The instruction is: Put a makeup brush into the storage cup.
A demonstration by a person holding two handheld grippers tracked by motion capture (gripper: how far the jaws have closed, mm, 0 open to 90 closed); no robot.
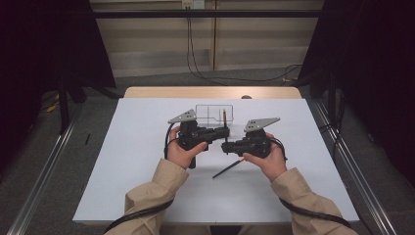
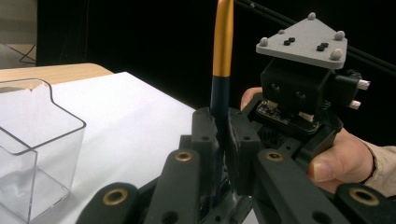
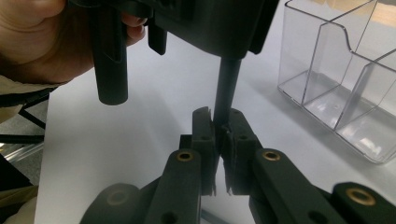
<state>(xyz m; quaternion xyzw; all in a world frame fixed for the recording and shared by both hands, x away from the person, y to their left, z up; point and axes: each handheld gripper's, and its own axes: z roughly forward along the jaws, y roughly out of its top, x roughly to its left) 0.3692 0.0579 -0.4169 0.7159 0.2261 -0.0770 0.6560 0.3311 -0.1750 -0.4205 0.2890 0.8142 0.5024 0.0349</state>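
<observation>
A pen with a gold upper part and a dark lower shaft stands upright between the two grippers at the middle of the white table top. My left gripper points right and is shut on the pen's dark shaft. My right gripper points left, just below the left one, and is shut on the shaft's lower end. Each gripper is held in one hand.
A clear plastic organizer with several empty compartments stands just behind the grippers. A second dark pencil lies slanted on the table near the right hand. Black curtains and metal rails flank the table.
</observation>
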